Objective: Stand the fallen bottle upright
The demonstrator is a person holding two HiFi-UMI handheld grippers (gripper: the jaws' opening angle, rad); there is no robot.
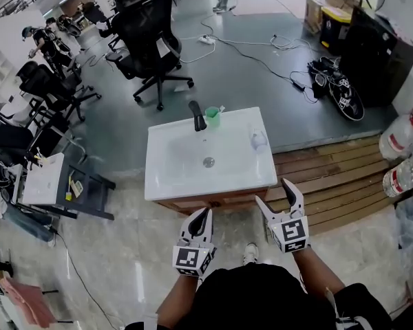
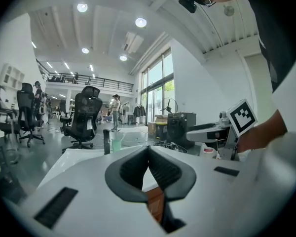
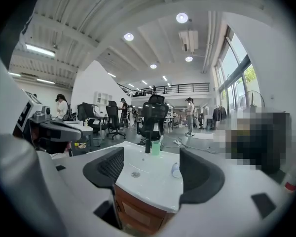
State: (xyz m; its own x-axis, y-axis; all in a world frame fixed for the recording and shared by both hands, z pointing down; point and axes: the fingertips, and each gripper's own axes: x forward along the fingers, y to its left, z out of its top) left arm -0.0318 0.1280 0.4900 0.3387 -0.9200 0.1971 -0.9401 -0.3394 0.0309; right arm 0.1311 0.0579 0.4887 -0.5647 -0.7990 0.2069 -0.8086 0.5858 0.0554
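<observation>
- Bottle (image 1: pixel 259 140): small, clear w/ a pale bluish tint, lying on its side. Too small to make out cap or label.
- It sits on the right ledge of the white sink (image 1: pixel 172 177), just beside the basin and near the right edge.
- Black tap (image 1: pixel 197 116) at the sink's back edge, green cup (image 1: pixel 212 117) just beside it on the right. Both are well apart from the bottle.
- Sink top rests on a wooden cabinet; a wooden step (image 1: pixel 330 177) runs along the floor to its right.
- Right gripper (image 1: pixel 271 190): jaws wide apart, nothing between the pads. It is held in front of the sink's right corner, pointing toward it, not touching the bottle.
- Left gripper (image 1: pixel 202 216): jaws closed tip to tip, holding nothing. It is near the sink's front edge, about mid-width.
- Black office chair (image 1: pixel 148 33) on the grey floor beyond the sink.
</observation>
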